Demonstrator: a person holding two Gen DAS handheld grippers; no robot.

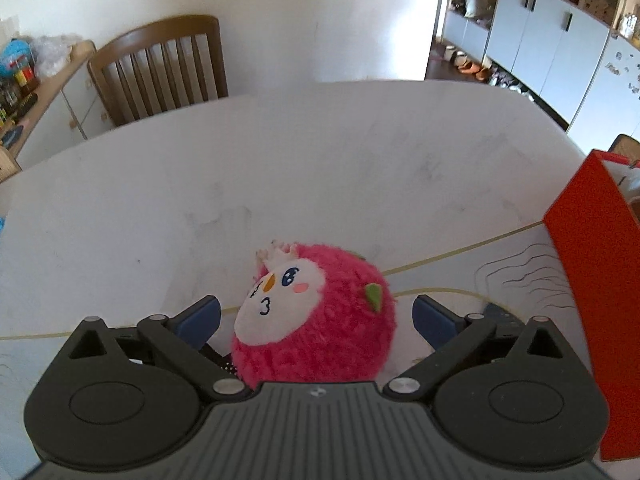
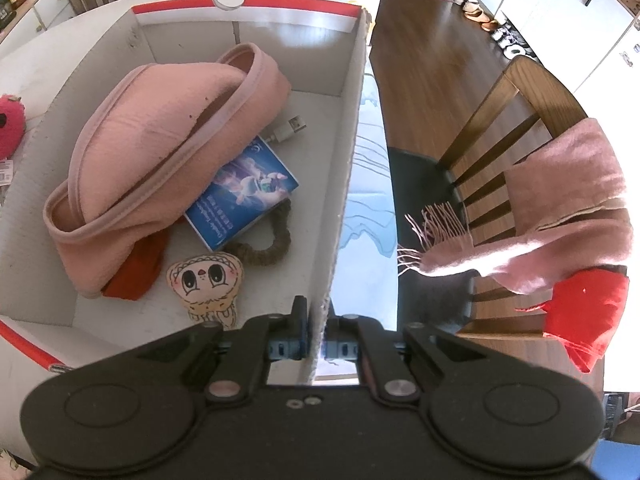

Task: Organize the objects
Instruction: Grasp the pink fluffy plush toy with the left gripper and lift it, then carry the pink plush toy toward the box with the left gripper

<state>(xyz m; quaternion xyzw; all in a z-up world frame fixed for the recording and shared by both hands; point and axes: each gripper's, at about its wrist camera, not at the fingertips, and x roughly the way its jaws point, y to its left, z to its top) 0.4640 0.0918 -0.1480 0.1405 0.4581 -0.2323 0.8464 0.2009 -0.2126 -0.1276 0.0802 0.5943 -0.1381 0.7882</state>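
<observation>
Left wrist view puts my left gripper (image 1: 316, 312) around a round pink plush toy (image 1: 320, 320), its jaws spread wide, one blue pad (image 1: 200, 316) on each side of the fur and neither pressing on it. The toy is fluffy and deep pink, with a white face patch, an orange beak, a blue eye, a pink cheek spot, a small green leaf on its side and a pale crown on top (a bird, by the look of it). It sits on a white table (image 1: 280, 168) marked with thin yellow and dark wavy lines. Just to its right stands the red outer wall of a cardboard box (image 1: 592, 280). Beyond the table are a brown slatted chair (image 1: 160, 68), a white wall and pale cabinets.

Only the right wrist view looks into the box (image 2: 348, 120), whose side wall my right gripper (image 2: 314, 344) is clamped on. Inside lie a pink padded pouch (image 2: 160, 152), a blue card packet (image 2: 244, 192), a grey USB plug (image 2: 288, 130), a brown hair tie (image 2: 272, 248) and a small cream face charm (image 2: 206, 280). This view also shows a wooden floor and a second chair (image 2: 500, 132) draped with a pink scarf (image 2: 560, 200).
</observation>
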